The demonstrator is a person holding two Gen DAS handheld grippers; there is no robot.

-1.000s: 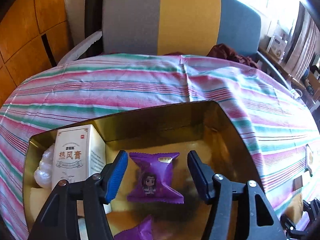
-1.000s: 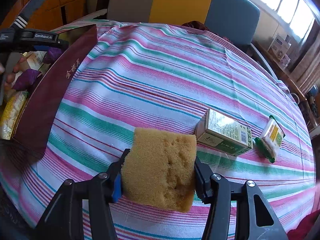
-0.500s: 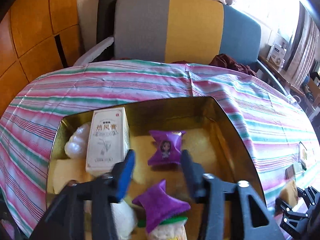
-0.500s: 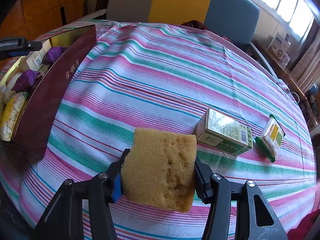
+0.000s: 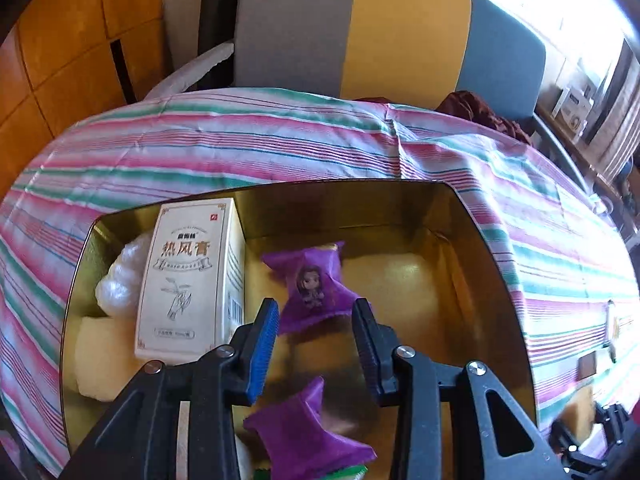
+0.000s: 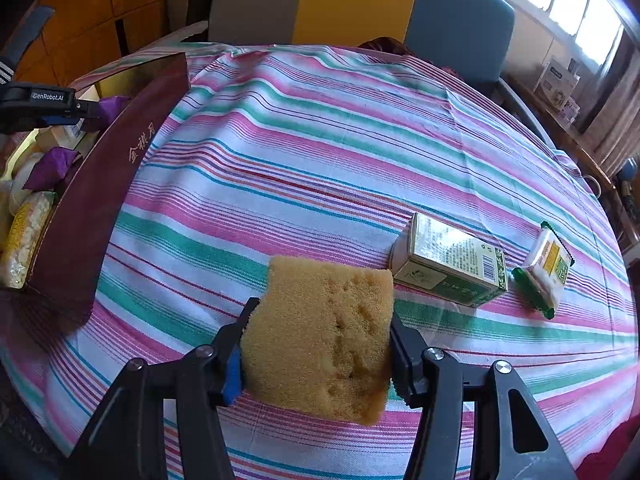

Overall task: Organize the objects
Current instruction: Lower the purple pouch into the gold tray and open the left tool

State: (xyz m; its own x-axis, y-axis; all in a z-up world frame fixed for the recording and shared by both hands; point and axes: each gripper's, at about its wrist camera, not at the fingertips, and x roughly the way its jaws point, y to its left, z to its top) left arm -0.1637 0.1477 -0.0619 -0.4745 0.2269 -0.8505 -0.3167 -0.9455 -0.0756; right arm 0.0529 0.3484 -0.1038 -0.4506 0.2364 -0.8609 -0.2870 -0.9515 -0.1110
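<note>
Right gripper (image 6: 316,336) clamps sponge (image 6: 320,332) above striped cloth (image 6: 320,168); green box (image 6: 450,266) just beyond. Left gripper (image 5: 316,332) spread, empty, over gold box (image 5: 472,240); purple packet (image 5: 314,286) lies seemingly just beyond its fingertips.

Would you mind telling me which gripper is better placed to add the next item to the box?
Right. The right gripper already clamps the sponge, ready to carry to the box; the left gripper hangs open and empty over it.

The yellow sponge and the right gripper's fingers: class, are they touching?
Touching. The right wrist view shows the yellow sponge clamped in the right gripper, both pads pressed against its sides.
</note>
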